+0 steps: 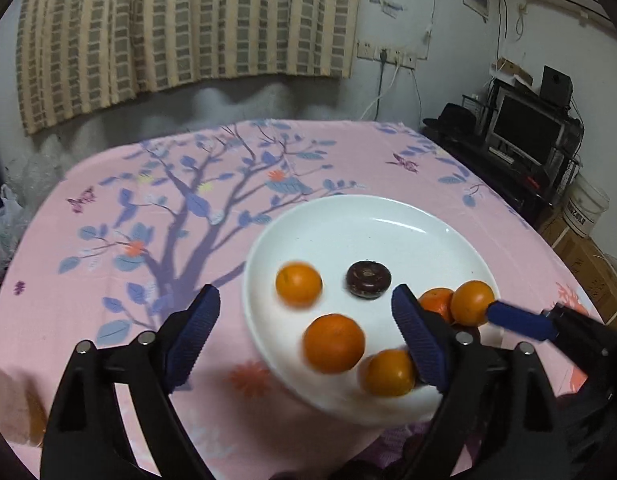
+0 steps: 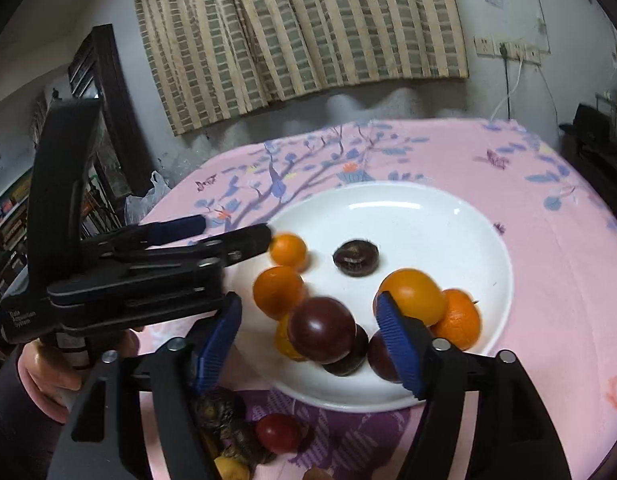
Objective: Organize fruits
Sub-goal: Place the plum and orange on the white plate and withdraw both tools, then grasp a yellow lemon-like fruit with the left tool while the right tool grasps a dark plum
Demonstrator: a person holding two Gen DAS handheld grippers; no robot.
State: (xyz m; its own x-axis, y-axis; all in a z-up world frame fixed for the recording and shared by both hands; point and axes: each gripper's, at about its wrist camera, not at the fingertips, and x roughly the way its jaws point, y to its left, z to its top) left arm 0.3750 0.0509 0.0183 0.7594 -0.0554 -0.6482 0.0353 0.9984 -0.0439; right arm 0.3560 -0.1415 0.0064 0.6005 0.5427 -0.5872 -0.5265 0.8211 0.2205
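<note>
1. Left gripper (image 1: 306, 334): jaws spread wide, nothing clamped, poised over the plate's near-left rim.
2. Right gripper (image 2: 308, 344): jaws wide, gripping nothing, above the near rim.
3. White plate (image 1: 388, 232): on the pink tablecloth (image 1: 108, 216); far half bare.
4. Oranges (image 1: 334, 343): scattered across the plate's near half.
5. Dark plums (image 2: 321, 329): clustered at the near edge.
6. Loose fruit (image 2: 278, 432): off the plate, by the table's near edge.

Looks like someone's home, a lived-in room: striped beige-and-grey fabric curtain (image 1: 180, 28), round table under a pink tree-print tablecloth (image 1: 128, 200), old dark monitor on a cluttered black stand (image 1: 524, 128), white wall sockets (image 1: 384, 56).
</note>
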